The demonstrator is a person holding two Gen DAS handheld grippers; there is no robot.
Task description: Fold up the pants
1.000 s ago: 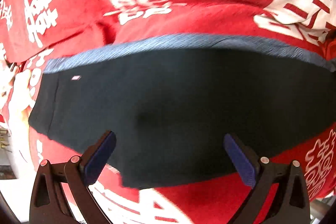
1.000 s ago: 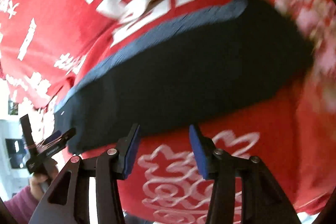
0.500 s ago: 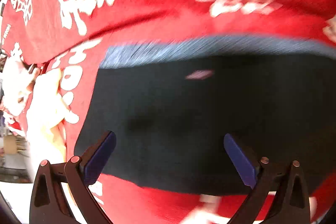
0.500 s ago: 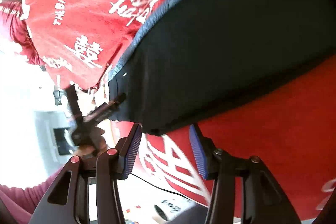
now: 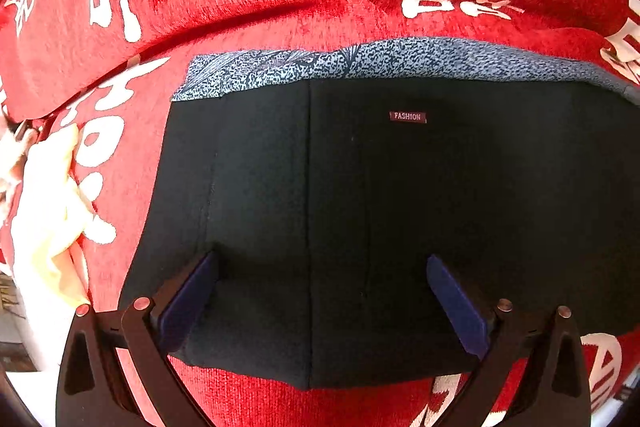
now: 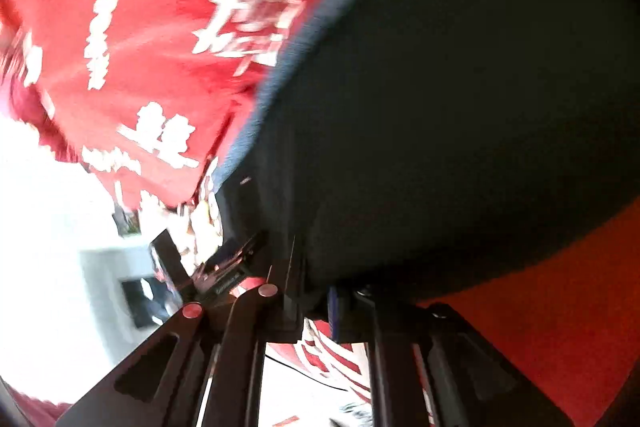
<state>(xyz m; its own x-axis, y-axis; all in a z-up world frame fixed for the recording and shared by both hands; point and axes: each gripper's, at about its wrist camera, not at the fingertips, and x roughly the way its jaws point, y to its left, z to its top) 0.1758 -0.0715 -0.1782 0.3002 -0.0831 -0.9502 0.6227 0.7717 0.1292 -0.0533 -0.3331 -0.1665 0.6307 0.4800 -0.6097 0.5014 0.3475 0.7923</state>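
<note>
Dark navy folded pants (image 5: 400, 219) lie on a red cloth (image 5: 280, 7) printed with white characters. A blue patterned waistband (image 5: 360, 61) runs along their far edge, and a small label (image 5: 407, 116) sits just below it. My left gripper (image 5: 320, 291) is open, its blue pads (image 5: 192, 295) spread wide over the near left part of the pants. In the blurred right wrist view, my right gripper (image 6: 316, 303) is closing its jaws on the near edge of the pants (image 6: 460, 147), with the fabric pinched between the pads.
A pale yellow cloth (image 5: 48, 219) lies at the left edge of the red cloth. Past the cloth's edge in the right wrist view are a bright white floor (image 6: 48, 227) and a grey box (image 6: 112, 267). The other gripper's black frame (image 6: 172, 259) shows there, blurred.
My right gripper went from open to shut on the pants' near edge and came in closer. My left gripper moved toward the pants' left end and lower, still open.
</note>
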